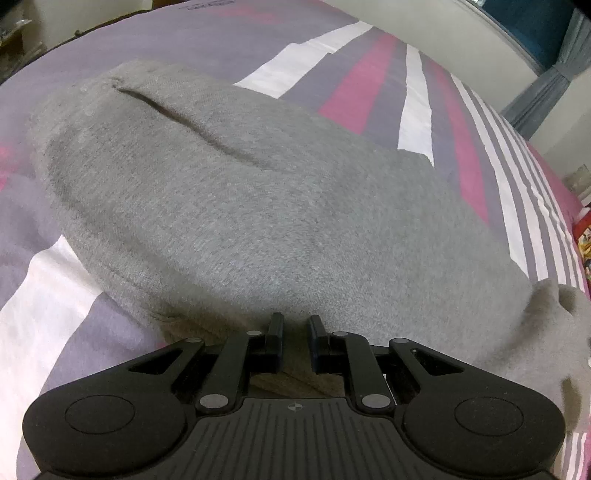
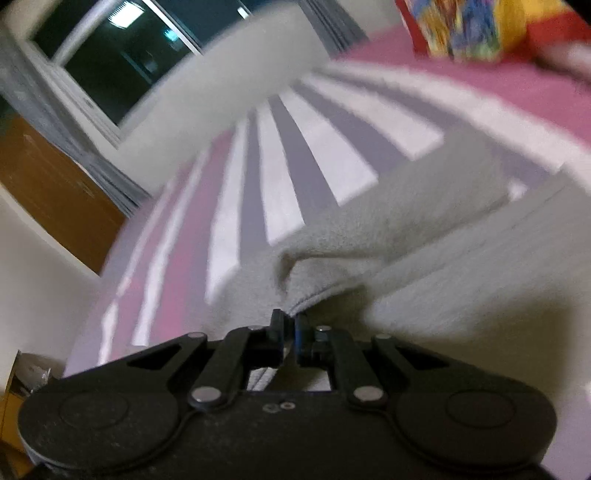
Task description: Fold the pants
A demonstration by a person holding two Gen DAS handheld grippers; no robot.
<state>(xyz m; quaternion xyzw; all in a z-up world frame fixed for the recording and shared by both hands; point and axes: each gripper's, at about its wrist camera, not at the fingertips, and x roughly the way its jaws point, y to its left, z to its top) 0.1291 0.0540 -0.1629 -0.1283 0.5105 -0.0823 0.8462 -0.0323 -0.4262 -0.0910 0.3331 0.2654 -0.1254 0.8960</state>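
My right gripper (image 2: 290, 326) is clenched on an edge of the grey sweatpants (image 2: 369, 236); my left gripper (image 1: 295, 326) grasps their near hem on the bed (image 1: 369, 99). Next, I think, I carry both edges across evenly.

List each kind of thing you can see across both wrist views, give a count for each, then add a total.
Grey pants: 1
Striped bedsheet: 1
Tongs: 2, left and right
Colourful red and yellow item at the bed edge: 1
Window: 1
Total: 6
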